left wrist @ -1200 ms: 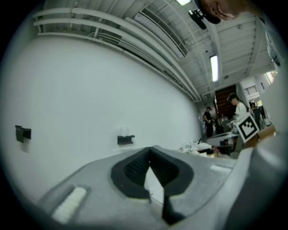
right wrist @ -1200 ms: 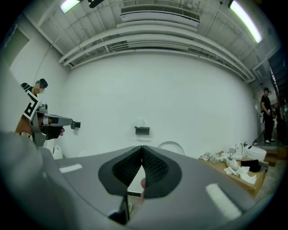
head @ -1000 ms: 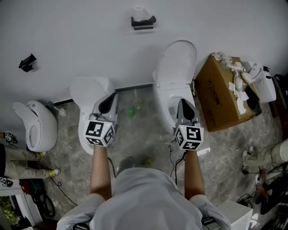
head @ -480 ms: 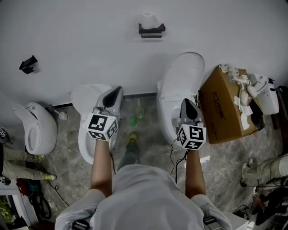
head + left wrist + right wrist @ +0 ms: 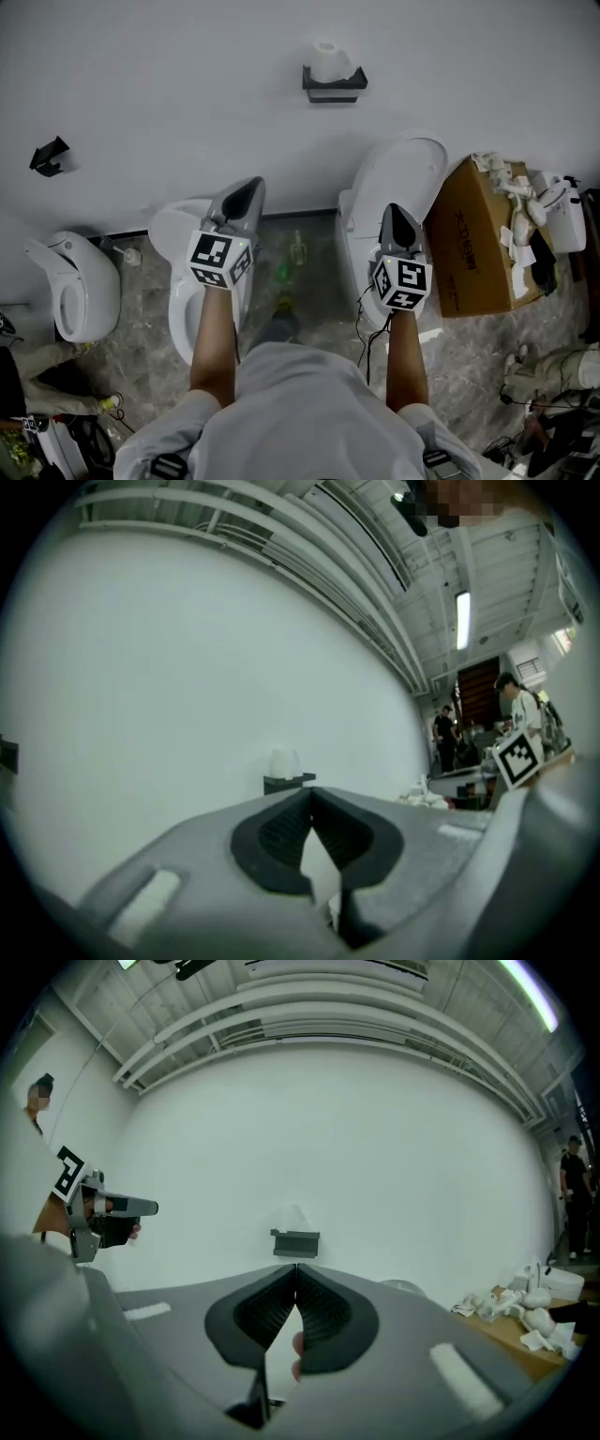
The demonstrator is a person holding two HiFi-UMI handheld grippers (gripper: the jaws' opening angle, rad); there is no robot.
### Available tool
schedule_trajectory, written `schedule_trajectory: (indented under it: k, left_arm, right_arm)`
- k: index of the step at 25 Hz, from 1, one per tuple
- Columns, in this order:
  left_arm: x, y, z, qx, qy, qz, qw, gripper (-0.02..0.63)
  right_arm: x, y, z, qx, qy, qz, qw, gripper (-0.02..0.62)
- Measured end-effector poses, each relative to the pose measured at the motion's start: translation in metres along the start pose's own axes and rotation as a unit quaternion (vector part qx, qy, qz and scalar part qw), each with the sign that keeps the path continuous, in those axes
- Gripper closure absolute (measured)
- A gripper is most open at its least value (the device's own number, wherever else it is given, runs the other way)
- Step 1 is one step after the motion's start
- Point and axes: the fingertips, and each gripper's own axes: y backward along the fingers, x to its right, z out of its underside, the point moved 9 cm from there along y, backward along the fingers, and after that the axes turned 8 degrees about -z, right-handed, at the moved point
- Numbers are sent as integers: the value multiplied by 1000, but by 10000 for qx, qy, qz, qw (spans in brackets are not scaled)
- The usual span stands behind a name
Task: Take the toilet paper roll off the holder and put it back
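Note:
A white toilet paper roll (image 5: 328,60) stands on a black holder (image 5: 335,84) fixed to the white wall, straight ahead. My left gripper (image 5: 249,187) is held level and points at the wall, short of the holder and to its left, shut and empty. The right gripper (image 5: 394,212) points the same way below the holder, also shut and empty. In the left gripper view the roll (image 5: 283,761) and holder (image 5: 289,782) show just above the closed jaws (image 5: 311,795). The right gripper view has the roll (image 5: 293,1216) and holder (image 5: 295,1241) over its closed jaws (image 5: 296,1267).
Two white toilets (image 5: 192,281) (image 5: 398,183) stand against the wall under my grippers, a third fixture (image 5: 80,281) at the far left. A cardboard box (image 5: 480,246) with white scraps sits right. A green bottle (image 5: 298,249) lies on the floor. A black bracket (image 5: 47,155) hangs left.
Both grippers have moved forward towards the wall, staying shut. The roll and holder now sit lower and further right in the head view.

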Motion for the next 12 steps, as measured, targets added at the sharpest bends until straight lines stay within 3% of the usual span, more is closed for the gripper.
schedule_trajectory:
  k: [12]
  left_arm:
    - [-100, -113, -1, 14, 58, 240, 9997, 604]
  right_arm:
    - [-1, -150, -22, 40, 44, 99, 9999, 592]
